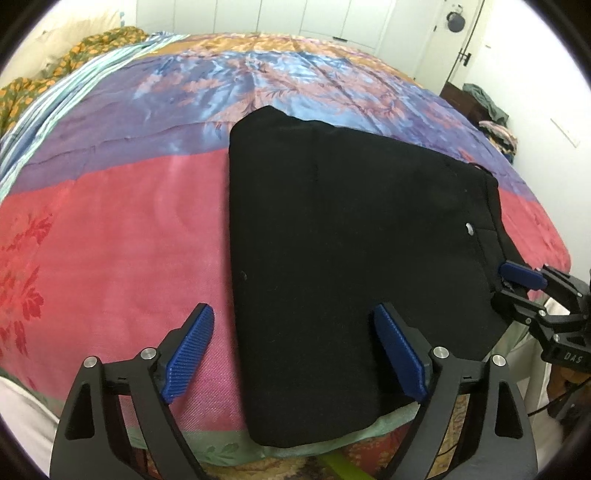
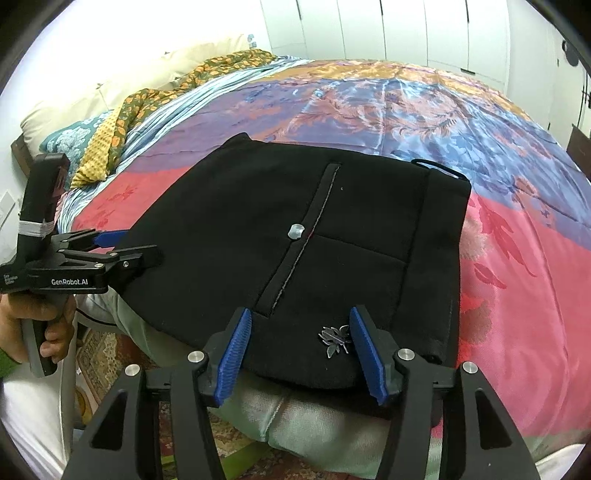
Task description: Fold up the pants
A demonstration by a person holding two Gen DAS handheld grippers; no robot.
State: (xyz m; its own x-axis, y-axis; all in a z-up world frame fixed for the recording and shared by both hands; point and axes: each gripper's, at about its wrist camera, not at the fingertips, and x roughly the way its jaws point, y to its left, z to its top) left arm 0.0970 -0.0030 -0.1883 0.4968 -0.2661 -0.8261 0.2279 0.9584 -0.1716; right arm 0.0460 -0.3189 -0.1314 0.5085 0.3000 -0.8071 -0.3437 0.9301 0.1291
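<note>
Blue ribbed pads [image 1: 397,354] up close, spread wide on the left hand-held gripper [image 1: 293,354] — released, gripping nothing. Between them, the near edge of the black pants [image 1: 332,240], folded into a thick flat stack. Lying on the bed [image 1: 110,229], on a bright cover of pink, purple and blue with leaf shapes. Near end of the stack hanging a little past the bed edge at 6 o'clock. At 3 o'clock in the left wrist view, the right hand-held gripper [image 1: 511,282], its blue tip right at the waistband corner; cannot tell from there if touching.

From the right wrist view, right hand-held gripper [image 2: 301,350] also spread wide, released, hovering over the near edge of the pants [image 2: 258,206]. Small silver leaf charm [image 2: 334,338] on the cloth, just beside the right pad at about 5 o'clock. Round silver button [image 2: 296,230] in the middle of the stack, next to a long pocket seam. Waistband along the 2 o'clock side, with a small loop [image 2: 439,168] sticking out at the far corner. At 9 o'clock, the left hand-held gripper [image 2: 122,245] over the pants edge, held by a hand [image 2: 37,328]. Pillows [image 2: 110,92] and a flowery blanket [image 2: 177,88] piled at 11 o'clock, white cupboards [image 2: 406,33] at 12 o'clock.
</note>
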